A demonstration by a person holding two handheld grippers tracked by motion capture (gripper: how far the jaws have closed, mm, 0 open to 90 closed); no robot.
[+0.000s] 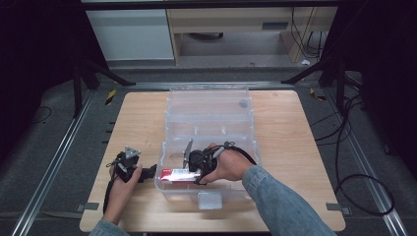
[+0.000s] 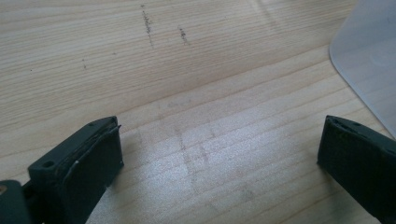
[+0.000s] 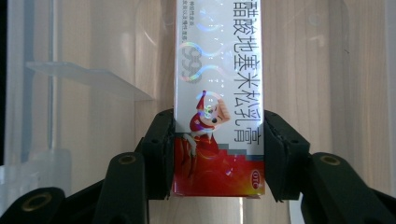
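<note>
1. From my feed I see a pale wooden table [image 1: 290, 137] standing on grey carpet [image 1: 54, 147].
2. Metal rails [image 1: 49, 167] run along the floor on both sides.
3. Black cables [image 1: 354, 147] trail at the right.
4. A light wooden desk [image 1: 236, 22] and a white cabinet [image 1: 130, 34] stand behind.

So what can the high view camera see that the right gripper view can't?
The high view takes in the whole wooden table, the left gripper resting open on it, and both of the person's hands. The right gripper view reads the red and white ointment box's cartoon figure and printed characters, pinched between the black fingers. Both show the right gripper holding that box inside the clear plastic bin.
</note>
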